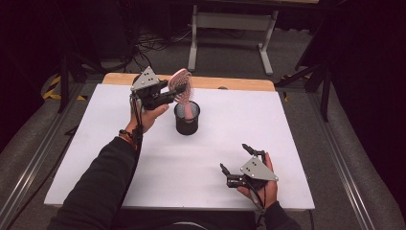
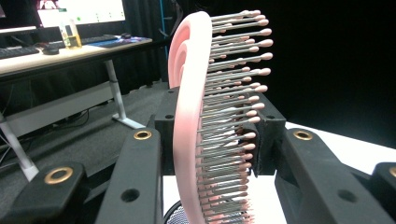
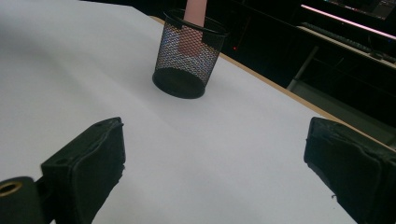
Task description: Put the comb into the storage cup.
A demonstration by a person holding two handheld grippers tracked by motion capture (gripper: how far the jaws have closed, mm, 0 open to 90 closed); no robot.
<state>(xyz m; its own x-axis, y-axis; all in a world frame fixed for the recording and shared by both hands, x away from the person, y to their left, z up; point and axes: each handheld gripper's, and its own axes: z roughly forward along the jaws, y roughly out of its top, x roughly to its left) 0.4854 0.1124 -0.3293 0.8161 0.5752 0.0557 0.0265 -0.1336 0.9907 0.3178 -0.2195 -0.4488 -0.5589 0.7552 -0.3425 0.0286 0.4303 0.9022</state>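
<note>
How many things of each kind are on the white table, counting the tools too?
Pink hairbrush: 1, head gripped by the left tool, handle down in the cup
Black mesh cup: 1
Tools: 2, the left tool and the right tool, which is open and holds nothing
Total: 4

A black wire-mesh cup (image 1: 186,119) stands on the white rectangular table sheet (image 1: 95,158), left of centre and toward the far edge. A pink plastic hairbrush (image 1: 183,86) stands in the cup with its handle down and its head above the rim. The left gripper (image 1: 176,89) is at the brush head, just left of the cup, jaws either side of the head. The right gripper (image 1: 234,159) sits near the near-right corner, well apart from the cup.
</note>
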